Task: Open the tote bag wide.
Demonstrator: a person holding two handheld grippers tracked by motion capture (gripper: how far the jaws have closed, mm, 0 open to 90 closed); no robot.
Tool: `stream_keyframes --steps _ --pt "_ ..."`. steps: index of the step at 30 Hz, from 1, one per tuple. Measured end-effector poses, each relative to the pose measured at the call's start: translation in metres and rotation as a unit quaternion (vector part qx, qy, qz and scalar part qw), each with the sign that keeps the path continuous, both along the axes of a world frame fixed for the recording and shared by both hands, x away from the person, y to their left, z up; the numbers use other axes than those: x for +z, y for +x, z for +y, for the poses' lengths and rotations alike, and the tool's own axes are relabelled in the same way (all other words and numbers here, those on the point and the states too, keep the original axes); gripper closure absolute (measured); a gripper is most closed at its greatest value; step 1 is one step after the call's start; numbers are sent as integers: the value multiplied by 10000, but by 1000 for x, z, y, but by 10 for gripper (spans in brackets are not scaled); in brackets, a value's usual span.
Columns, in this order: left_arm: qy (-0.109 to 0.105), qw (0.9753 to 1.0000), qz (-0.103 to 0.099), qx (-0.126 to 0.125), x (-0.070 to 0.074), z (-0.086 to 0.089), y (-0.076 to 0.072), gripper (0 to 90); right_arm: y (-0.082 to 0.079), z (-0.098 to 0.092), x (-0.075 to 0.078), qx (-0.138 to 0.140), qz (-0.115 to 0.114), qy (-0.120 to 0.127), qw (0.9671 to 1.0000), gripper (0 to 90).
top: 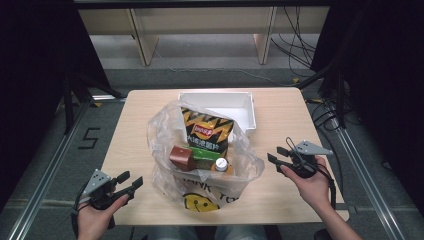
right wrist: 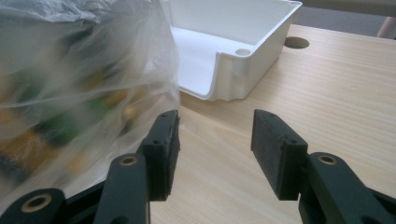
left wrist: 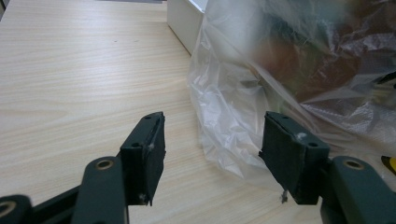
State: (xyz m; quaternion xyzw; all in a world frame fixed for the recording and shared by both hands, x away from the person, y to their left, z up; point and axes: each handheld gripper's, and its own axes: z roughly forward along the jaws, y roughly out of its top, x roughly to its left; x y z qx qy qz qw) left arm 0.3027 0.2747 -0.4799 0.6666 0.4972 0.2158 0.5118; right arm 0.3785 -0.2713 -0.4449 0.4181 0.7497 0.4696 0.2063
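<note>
A clear plastic bag (top: 165, 130) with a yellow smiley print lies in the middle of the table. Inside it are a black and yellow chip bag (top: 206, 131), a brown box (top: 182, 157) and a bottle with a white cap (top: 221, 164). My left gripper (top: 130, 181) is open at the front left, a short way from the bag (left wrist: 243, 98). My right gripper (top: 276, 154) is open at the right, with nothing between its jaws and the bag (right wrist: 79, 88) just to its left. Both are held in a person's hands.
A white plastic tray (top: 247, 111) stands behind the bag at the table's far side, and shows in the right gripper view (right wrist: 252, 51). A round hole (right wrist: 296, 43) is in the tabletop near it. Bare wood (left wrist: 70, 79) lies left of the bag.
</note>
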Motion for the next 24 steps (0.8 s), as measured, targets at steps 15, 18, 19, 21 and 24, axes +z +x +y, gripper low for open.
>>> stream_keyframes --steps 15,18,19,21,24 --pt "-908 9932 -701 -198 81 -9 23 387 -16 21 69 538 -807 585 9936 588" --pt "-1047 9913 -729 -314 99 -13 32 350 -21 36 90 788 -881 774 9900 586" --pt "-1077 9904 -760 -427 113 -17 40 338 -21 41 97 913 -885 816 9885 582" --pt "-1106 9897 -724 -557 127 -25 49 314 -20 49 106 1040 -955 822 9866 575" --pt "-1035 9903 -625 -687 141 -34 64 294 -18 63 119 1287 -903 962 9829 551"
